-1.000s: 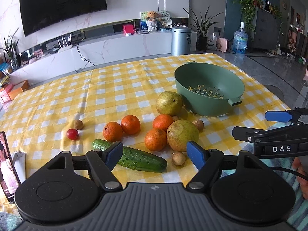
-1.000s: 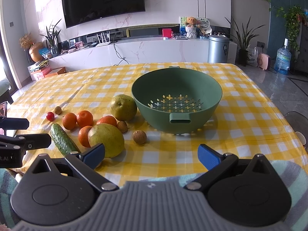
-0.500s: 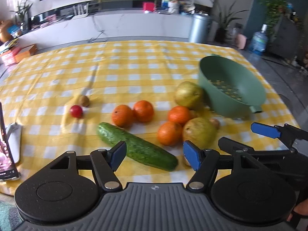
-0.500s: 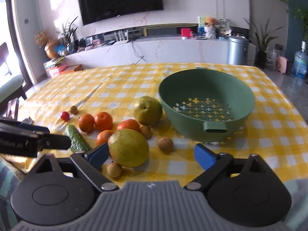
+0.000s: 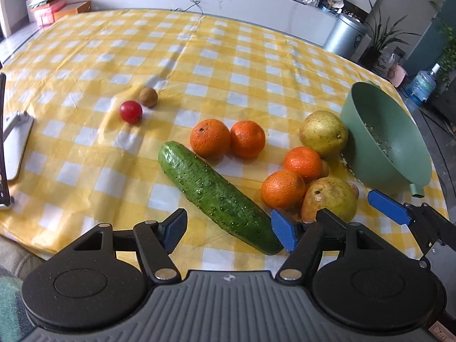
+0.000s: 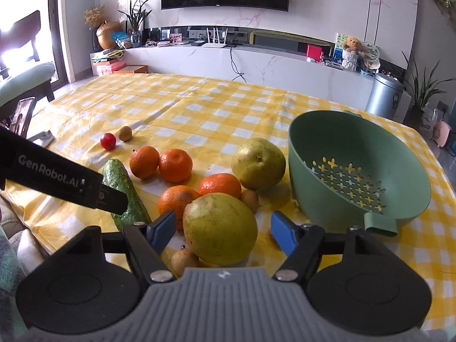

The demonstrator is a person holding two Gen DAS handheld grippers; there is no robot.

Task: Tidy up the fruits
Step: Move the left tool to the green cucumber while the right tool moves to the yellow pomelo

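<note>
Yellow-green pear [image 6: 219, 228] with russet top between closing right gripper [image 6: 223, 229] pads, not yet pressed, left gripper [image 5: 229, 229] spread, empty, above bumpy cucumber [image 5: 216, 196]

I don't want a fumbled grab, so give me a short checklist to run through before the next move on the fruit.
1. Big yellow-green pear sits between the right gripper pads: ok.
2. Right jaws are closing, pads not yet pressing on it: ok.
3. Green plastic colander holds no fruit: ok.
4. Small brown round fruit crowds the pear's near side and may get nudged: not ok.
5. Left gripper is open over the long green cucumber, holding nothing: ok.
6. Whether the colander will stay put when fruit drops in: cannot tell.
</note>
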